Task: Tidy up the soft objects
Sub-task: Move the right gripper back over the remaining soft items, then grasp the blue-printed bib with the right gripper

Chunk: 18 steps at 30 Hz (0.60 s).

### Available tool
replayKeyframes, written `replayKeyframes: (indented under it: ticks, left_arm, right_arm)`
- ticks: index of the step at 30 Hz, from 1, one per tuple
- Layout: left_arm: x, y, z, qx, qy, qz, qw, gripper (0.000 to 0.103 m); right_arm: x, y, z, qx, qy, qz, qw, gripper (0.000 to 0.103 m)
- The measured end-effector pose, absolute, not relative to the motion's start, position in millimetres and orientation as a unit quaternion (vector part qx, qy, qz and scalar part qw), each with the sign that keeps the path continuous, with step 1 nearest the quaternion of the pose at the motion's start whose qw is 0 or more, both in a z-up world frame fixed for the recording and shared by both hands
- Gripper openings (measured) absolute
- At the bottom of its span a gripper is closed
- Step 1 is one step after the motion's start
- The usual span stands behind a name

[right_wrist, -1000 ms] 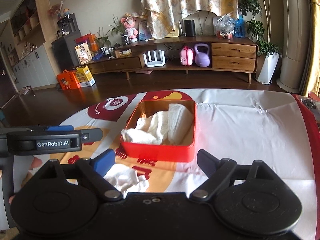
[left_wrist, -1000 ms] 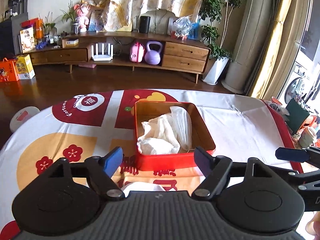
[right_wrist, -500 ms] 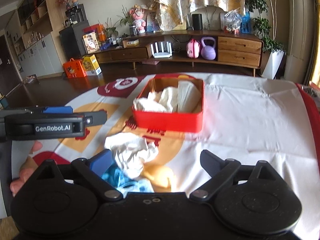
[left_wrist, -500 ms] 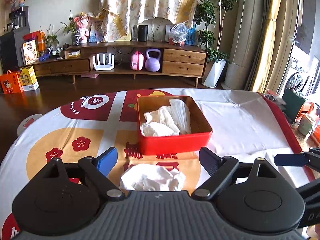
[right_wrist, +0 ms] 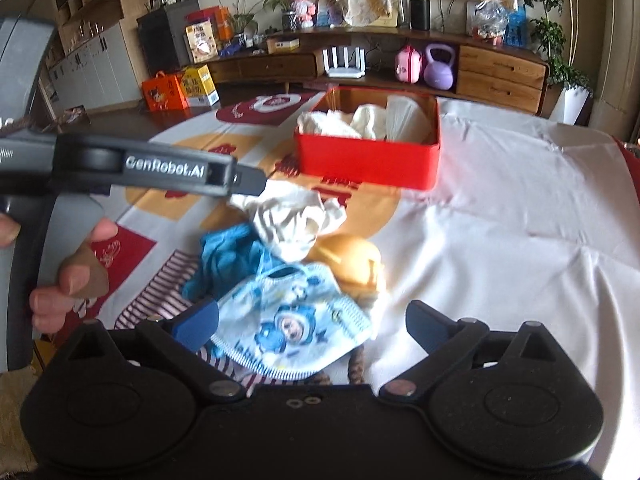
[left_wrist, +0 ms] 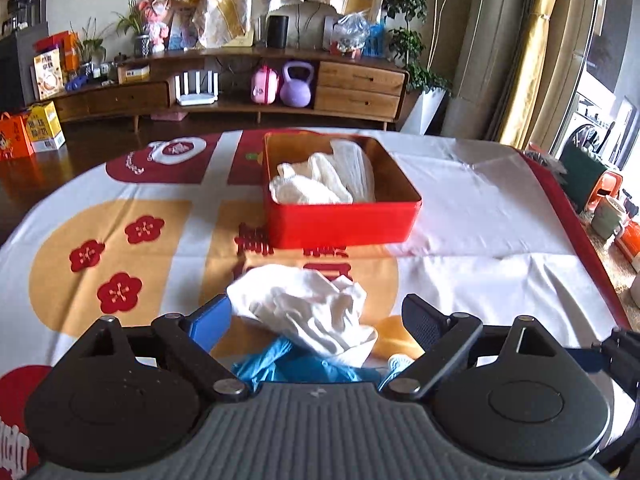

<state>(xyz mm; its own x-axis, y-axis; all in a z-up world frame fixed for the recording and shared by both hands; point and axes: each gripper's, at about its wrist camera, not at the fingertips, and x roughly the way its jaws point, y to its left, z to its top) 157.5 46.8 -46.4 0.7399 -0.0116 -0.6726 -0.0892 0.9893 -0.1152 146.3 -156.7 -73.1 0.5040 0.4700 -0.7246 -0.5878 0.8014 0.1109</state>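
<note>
I'm on the pick-up step. The red tin (left_wrist: 340, 216) sits on the table (left_wrist: 480, 216) and already holds some white cloths (left_wrist: 320, 184); a small heap of soft things lies loose on the near side of the tin, well short of its front wall.

My left claw (left_wrist: 316, 320) has just been opening and now stands wide, nothing gripped. The crumpled white cloth (left_wrist: 308, 308) sits between its fingers, but the pads are not pressing on it. Under that cloth, nearer me than the tin, a blue cloth (left_wrist: 288, 364) peeks out.

My right claw (right_wrist: 312, 324) has likewise just been opening and is wide and empty. It hangs over the printed baby hat (right_wrist: 288, 320), which lies nearest me in the heap. Between the hat and the tin I can see the blue cloth, the white cloth and a tan rounded thing (right_wrist: 352, 264) that I cannot identify; it may be a soft toy.

Next, I judge, I should bring the left claw lower until the pads straddle the bulk of the white cloth, then close and carry it into the tin. The cloth overlaps the blue one, so a deep bite could drag both. The right claw can take the hat the same way.
</note>
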Motion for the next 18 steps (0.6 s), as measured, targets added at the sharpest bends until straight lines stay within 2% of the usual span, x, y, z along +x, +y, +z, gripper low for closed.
replayKeyframes:
  ticks: [6, 8, 10, 14, 18]
  left_arm:
    - [164.3, 50.8, -66.7, -0.078, 0.379, 0.023, 0.922, 0.093]
    - [166.8, 51.2, -72.7, -0.076, 0.382, 0.022, 0.921, 0.093]
    - [169.6, 50.6, -78.8, -0.07, 0.385, 0.022, 0.92, 0.093]
    - [175.7, 50.2, -90.9, -0.068, 0.395, 0.018, 0.916, 0.093]
    - [184.0, 50.2, -97.0, -0.07, 0.399, 0.017, 0.914, 0.093]
  right_arm:
    - [145.9, -155.2, -94.7, -0.065, 0.42, 0.306, 0.852, 0.097]
    - [149.2, -155.1, -98.3, -0.059, 0.426, 0.3, 0.851, 0.091]
    - [152.6, -155.9, -101.3, -0.049, 0.431, 0.3, 0.849, 0.09]
    - [160.0, -156.0, -109.8, -0.033, 0.449, 0.295, 0.843, 0.079]
    - [163.2, -155.5, -114.6, -0.024, 0.457, 0.293, 0.839, 0.075]
